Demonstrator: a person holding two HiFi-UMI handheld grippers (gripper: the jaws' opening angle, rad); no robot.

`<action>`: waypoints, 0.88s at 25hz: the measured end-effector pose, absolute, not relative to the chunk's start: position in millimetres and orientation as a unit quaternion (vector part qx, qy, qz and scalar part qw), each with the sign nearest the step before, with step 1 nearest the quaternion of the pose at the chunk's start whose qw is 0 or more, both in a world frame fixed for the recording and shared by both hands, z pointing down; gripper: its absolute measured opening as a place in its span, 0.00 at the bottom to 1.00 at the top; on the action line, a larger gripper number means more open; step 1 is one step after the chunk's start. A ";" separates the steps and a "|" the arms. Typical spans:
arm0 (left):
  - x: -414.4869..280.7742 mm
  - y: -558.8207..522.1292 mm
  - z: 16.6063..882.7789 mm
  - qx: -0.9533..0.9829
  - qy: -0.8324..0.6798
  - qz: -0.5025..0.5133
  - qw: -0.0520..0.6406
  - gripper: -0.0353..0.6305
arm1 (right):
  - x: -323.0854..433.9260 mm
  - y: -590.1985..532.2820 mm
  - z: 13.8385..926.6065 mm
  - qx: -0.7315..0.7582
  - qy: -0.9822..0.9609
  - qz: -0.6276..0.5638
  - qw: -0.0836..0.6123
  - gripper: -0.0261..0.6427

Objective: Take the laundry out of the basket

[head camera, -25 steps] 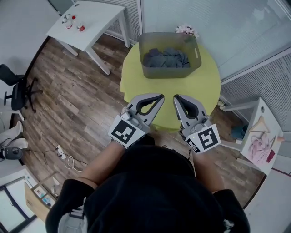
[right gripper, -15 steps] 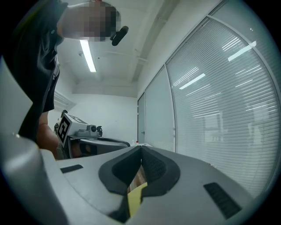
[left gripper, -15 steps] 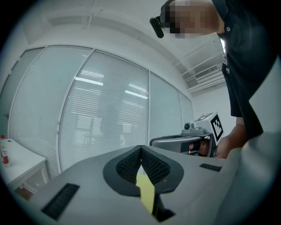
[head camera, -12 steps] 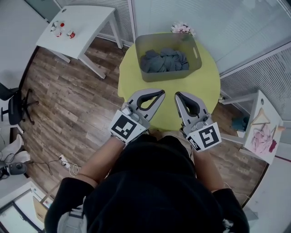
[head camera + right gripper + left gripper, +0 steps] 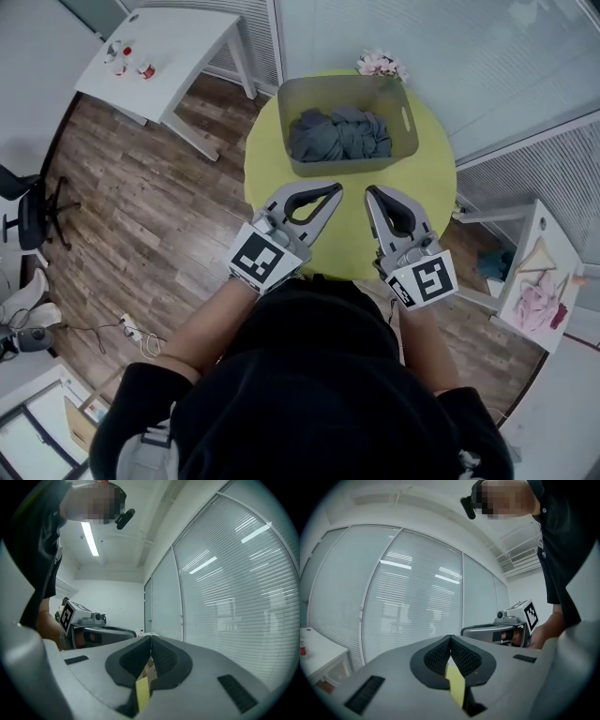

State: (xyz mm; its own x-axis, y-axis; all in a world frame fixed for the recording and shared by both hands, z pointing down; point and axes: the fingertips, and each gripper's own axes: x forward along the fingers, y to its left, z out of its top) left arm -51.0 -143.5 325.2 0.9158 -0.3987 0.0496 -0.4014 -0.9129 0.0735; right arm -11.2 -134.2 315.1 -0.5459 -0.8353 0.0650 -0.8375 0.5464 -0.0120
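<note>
In the head view, two tools are held side by side over the near edge of a round yellow-green table [image 5: 429, 187]. On both the left gripper [image 5: 334, 192] and the right gripper [image 5: 372, 192], the jaws are brought together at the tip and nothing is caught between them. This is confirmed in the gripper views. There the ribbed pads of the left gripper [image 5: 450, 638] and of the right gripper [image 5: 151, 637] are seen pressed against each other. Only a sliver of yellow is visible through the gap below the tips.

The grey basket [image 5: 303, 94] is shown by the head view alone. It is set on the far half of the table, well apart from both grippers, and the laundry [image 5: 339, 134], a heap of dark blue-grey cloth, is piled inside it. Pink flowers [image 5: 380, 64] just behind the basket, a white table [image 5: 183, 37] and an office chair [image 5: 33, 211] are likewise seen only from above.

The gripper views are aimed level, so a glass wall with blinds [image 5: 408, 597] is shown in them, and each gripper is caught from the side by the other's camera.

The basket's bottom is covered by the cloth, and the number of garments in the heap cannot be made out. The person's arms are partly hidden behind a dark top.
</note>
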 end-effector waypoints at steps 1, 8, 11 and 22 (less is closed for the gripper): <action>-47.7 -148.5 325.1 0.977 -0.208 0.017 0.041 0.06 | -7.5 -139.7 316.0 0.474 -0.880 0.020 0.026 0.07; -20.2 -194.7 333.0 0.972 -0.228 0.048 0.026 0.06 | 22.9 -181.5 323.2 0.458 -0.888 0.020 0.028 0.07; -7.3 -214.0 341.0 0.970 -0.233 0.057 0.028 0.06 | 34.6 -198.5 331.7 0.450 -0.892 0.023 0.031 0.07; 30.8 -267.7 388.2 0.966 -0.211 0.150 0.020 0.06 | 66.1 -261.9 365.8 0.440 -0.896 0.032 0.041 0.07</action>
State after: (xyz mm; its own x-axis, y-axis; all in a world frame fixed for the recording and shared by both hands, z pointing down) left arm 30.8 -267.7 388.2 0.8655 -0.4019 0.2988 -0.4141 -0.9099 -0.0243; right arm 66.1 -261.9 365.8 -0.6093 -0.7865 0.1014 -0.7917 0.6104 -0.0225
